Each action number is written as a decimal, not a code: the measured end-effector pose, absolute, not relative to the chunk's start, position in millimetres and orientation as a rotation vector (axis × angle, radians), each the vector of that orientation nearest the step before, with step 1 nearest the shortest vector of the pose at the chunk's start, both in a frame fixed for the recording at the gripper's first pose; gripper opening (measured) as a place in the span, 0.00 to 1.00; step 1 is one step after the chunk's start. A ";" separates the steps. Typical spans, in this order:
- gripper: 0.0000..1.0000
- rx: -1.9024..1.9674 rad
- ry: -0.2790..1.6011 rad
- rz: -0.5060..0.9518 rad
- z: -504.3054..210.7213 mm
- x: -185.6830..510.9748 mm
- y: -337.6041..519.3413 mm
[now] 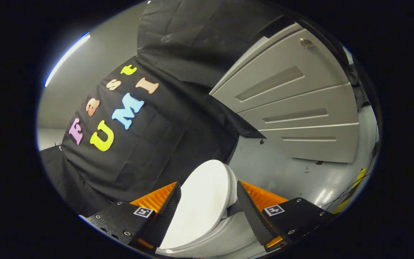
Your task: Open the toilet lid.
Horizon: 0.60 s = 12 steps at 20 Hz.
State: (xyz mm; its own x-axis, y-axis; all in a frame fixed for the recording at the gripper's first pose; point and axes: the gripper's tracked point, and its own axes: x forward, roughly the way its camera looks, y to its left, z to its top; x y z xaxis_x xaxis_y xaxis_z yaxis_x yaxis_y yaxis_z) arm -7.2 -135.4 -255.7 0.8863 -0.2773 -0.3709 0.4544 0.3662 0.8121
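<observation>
The toilet lid (201, 201) is lying between the two fingers of the gripper (207, 208), a smooth white oval whose far, rounded end is reaching just beyond the fingertips toward the black cloth wall (149, 144). It is appearing to sit raised at a slant above the toilet bowl rim (214, 241), which is showing as a pale curved band beneath it near the fingers' bases, so the opening is looking under way rather than finished; how far the lid is from leaning back against anything I cannot tell, since its hinge end is hidden. What is remaining, by my judgement, is carrying the lid on up until it is resting upright, then letting go. The fingers are standing spread apart, one on each side of the lid, and their inner faces are sitting close against its edges; whether both are actually pressing on it or merely flanking it I cannot tell from this angle. The gripper itself is being held rolled well over to one side, so the whole room is looking tilted: the grey floor (289, 172) is sloping away beyond the right finger, and a pale panelled door (300, 108) is leaning above it. The camera is pointing forward along the lid, slightly downward onto its top surface.
</observation>
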 end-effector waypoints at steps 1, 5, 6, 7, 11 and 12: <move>0.96 1.136 0.181 -0.489 -262.2 -9.6 -138.1; 0.96 1.252 0.194 -0.565 -291.8 -16.7 -145.4; 0.96 1.290 0.200 -0.573 -297.9 -16.2 -144.7; 0.96 1.335 0.200 -0.574 -304.3 -16.2 -141.3; 0.95 1.440 0.210 -0.593 -328.6 -7.5 -133.6; 0.94 1.446 0.226 -0.589 -333.8 -5.8 -129.6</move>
State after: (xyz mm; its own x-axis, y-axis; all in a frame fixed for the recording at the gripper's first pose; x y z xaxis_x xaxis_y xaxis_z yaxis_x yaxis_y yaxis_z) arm -5.8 -129.6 -333.8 0.8388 -0.2410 -0.4883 0.5059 0.0132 0.8625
